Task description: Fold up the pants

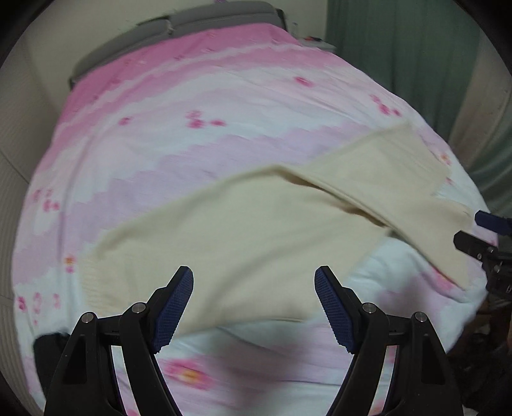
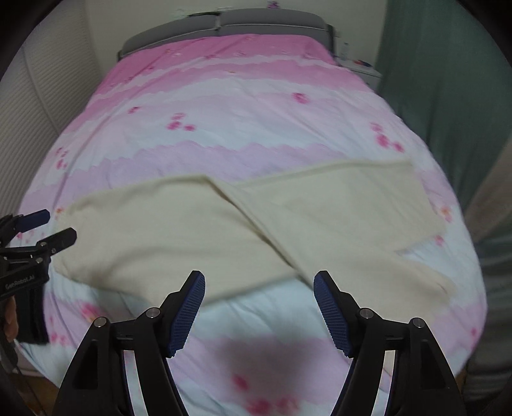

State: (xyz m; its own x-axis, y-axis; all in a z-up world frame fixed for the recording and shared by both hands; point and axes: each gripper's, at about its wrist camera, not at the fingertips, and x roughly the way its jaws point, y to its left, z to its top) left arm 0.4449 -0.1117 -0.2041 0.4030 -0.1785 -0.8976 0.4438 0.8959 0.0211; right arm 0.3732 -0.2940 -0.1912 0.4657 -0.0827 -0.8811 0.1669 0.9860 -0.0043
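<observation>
Cream-coloured pants [image 1: 256, 220] lie spread across the near part of a bed, both legs running toward the right, one overlapping the other. In the right wrist view the pants [image 2: 224, 230] fill the middle of the picture. My left gripper [image 1: 254, 304] hangs above the pants' near edge, jaws wide apart, nothing between them. My right gripper [image 2: 259, 307] is open too, above the quilt just in front of the pants, holding nothing. Each gripper also shows in the other's view: the right gripper [image 1: 473, 232] at the right edge, the left gripper [image 2: 56, 227] at the left edge.
The bed carries a pink and white flowered quilt [image 2: 256, 105] with a grey headboard [image 2: 224, 22] at the far end. A green curtain [image 2: 448, 96] hangs on the right, a pale ribbed wall [image 2: 41, 96] on the left. A small nightstand [image 2: 361, 68] stands beside the headboard.
</observation>
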